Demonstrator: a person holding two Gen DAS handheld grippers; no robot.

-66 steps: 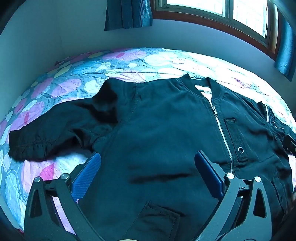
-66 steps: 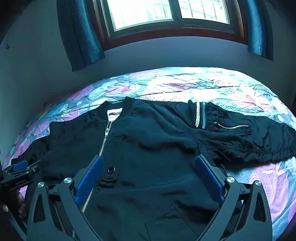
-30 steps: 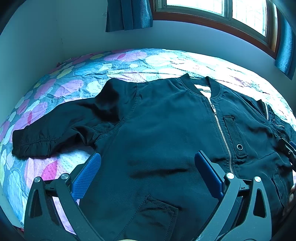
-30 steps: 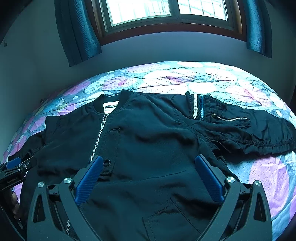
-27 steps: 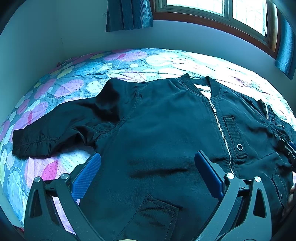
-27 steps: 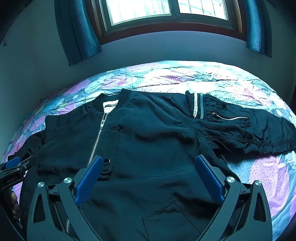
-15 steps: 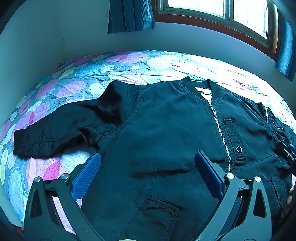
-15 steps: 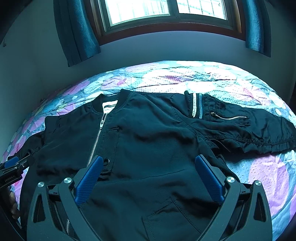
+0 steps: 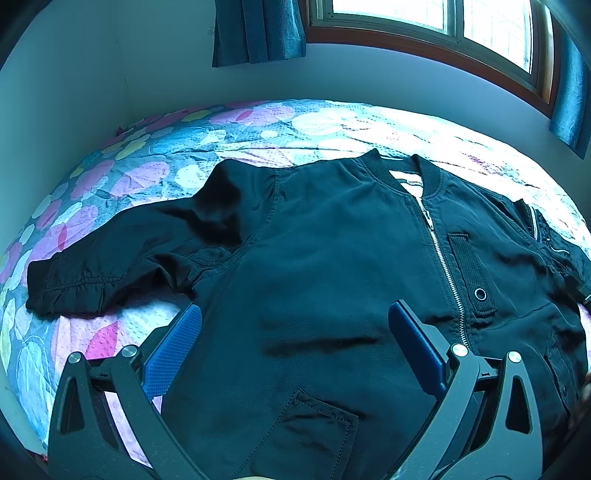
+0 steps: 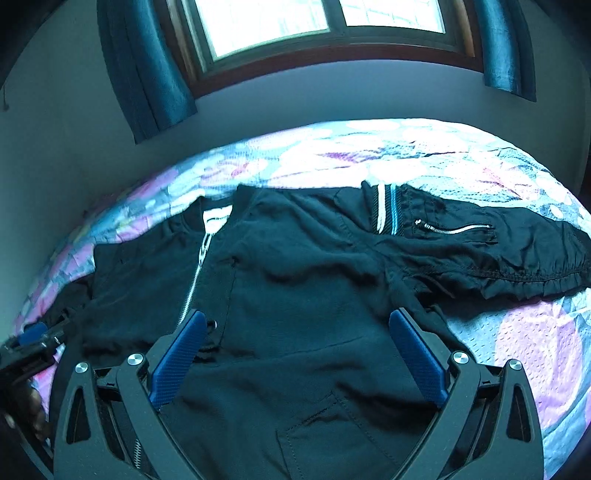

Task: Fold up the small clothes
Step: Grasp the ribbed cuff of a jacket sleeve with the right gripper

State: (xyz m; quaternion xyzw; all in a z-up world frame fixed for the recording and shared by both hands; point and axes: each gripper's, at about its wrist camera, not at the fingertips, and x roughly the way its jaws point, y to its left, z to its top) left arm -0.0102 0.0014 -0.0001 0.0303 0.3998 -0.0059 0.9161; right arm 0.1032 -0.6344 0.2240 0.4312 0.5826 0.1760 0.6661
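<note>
A small black zip-up jacket [image 9: 332, 266] lies face up and spread flat on a floral bedspread [image 9: 147, 170], collar toward the window. Its left sleeve [image 9: 96, 269] stretches out to the left. In the right wrist view the jacket [image 10: 314, 295] shows with its right sleeve [image 10: 480, 251], which has a striped band and a zip pocket, stretched to the right. My left gripper [image 9: 295, 343] is open and empty, above the jacket's left front near the hem. My right gripper [image 10: 295, 350] is open and empty, above the right front. The left gripper also shows at the left edge of the right wrist view [image 10: 33, 343].
The bed sits against a pale wall [image 9: 110, 74] under a wood-framed window [image 10: 314, 29] with dark blue curtains [image 10: 147, 66]. Bare bedspread [image 10: 535, 350] lies right of the jacket and beyond the collar.
Both grippers have drawn back and risen slightly, the right one tilting so the jacket sits lower in its view. The jacket has not moved. Both stay open.
</note>
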